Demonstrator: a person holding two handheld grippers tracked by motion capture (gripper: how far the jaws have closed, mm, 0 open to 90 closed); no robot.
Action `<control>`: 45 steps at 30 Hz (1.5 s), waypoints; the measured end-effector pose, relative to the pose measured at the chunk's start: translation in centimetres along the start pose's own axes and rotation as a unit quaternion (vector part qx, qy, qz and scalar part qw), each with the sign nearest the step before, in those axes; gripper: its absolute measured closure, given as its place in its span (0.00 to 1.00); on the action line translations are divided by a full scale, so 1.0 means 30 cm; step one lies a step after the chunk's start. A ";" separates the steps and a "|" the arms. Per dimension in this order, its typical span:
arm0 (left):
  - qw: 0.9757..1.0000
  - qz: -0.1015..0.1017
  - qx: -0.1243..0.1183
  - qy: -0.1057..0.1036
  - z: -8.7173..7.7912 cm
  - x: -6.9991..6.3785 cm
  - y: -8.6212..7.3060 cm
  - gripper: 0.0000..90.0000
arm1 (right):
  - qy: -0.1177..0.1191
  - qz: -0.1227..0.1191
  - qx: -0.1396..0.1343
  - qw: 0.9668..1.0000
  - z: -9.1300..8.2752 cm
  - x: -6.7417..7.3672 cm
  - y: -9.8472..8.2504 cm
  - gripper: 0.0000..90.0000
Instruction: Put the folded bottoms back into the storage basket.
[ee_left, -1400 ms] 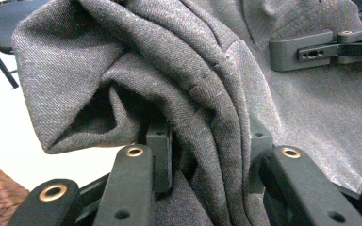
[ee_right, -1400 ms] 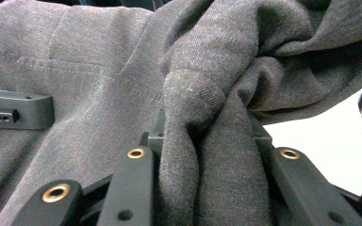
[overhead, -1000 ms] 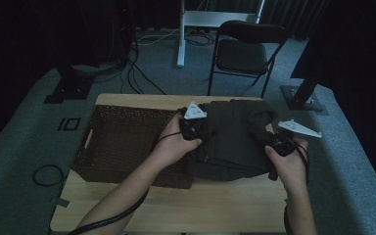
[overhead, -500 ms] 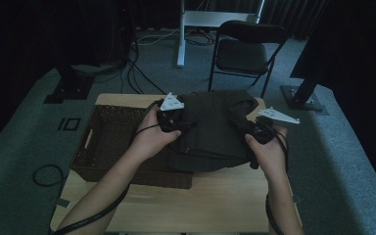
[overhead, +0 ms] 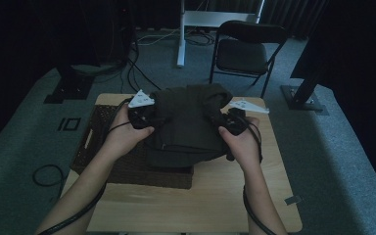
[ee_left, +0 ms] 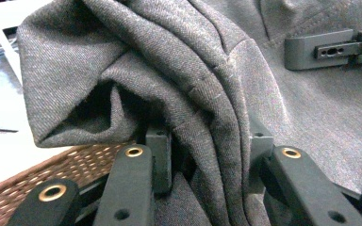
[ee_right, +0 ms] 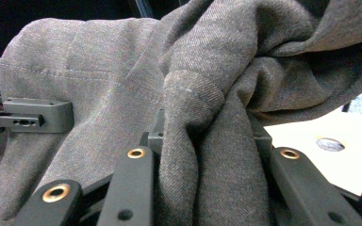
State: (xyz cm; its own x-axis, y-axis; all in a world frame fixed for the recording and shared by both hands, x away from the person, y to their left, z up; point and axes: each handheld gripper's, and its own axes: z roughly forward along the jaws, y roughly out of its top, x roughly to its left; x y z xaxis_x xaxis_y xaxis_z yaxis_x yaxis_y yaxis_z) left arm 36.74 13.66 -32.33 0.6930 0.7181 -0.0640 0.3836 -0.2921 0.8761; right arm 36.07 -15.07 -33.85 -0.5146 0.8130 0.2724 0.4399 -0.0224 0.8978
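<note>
Jaws pinching bunched folds, dark grey garment [overhead: 188, 125], creased

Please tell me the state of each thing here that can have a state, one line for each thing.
Grey garment: bunched and folded, gripped at both sides, partly over the basket.
Left gripper: shut on a fold of the garment.
Right gripper: shut on a fold of the garment.
Wicker basket: on the table, open top, partly covered by the garment.
Folding chair: unfolded, seat bare.

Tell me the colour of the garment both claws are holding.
The garment is a dark grey, finely woven fabric with no pattern; the left gripper view shows it best.
</note>
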 end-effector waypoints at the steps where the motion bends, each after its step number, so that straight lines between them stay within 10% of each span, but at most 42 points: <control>1: 1.000 -0.002 0.000 0.004 -0.006 0.013 -0.007 0.73 | 0.001 -0.001 0.002 1.000 0.014 0.011 0.001 0.73; 26: 0.996 -0.028 0.027 0.086 -0.121 0.246 -0.149 0.73 | 0.038 0.006 -0.003 0.999 0.328 0.195 -0.074 0.73; 45: 0.993 -0.060 0.052 0.091 -0.084 0.357 -0.307 0.73 | 0.027 0.011 0.027 0.999 0.471 0.246 -0.193 0.73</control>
State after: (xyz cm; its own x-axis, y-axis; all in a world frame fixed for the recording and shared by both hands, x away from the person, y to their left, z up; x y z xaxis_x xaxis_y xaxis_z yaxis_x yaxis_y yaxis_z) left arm 39.11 25.64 -39.88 0.5210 0.8508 -0.0687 0.5233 -0.2548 0.8131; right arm 40.13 -0.72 -41.95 -0.5430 0.7801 0.3108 0.4889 -0.0073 0.8723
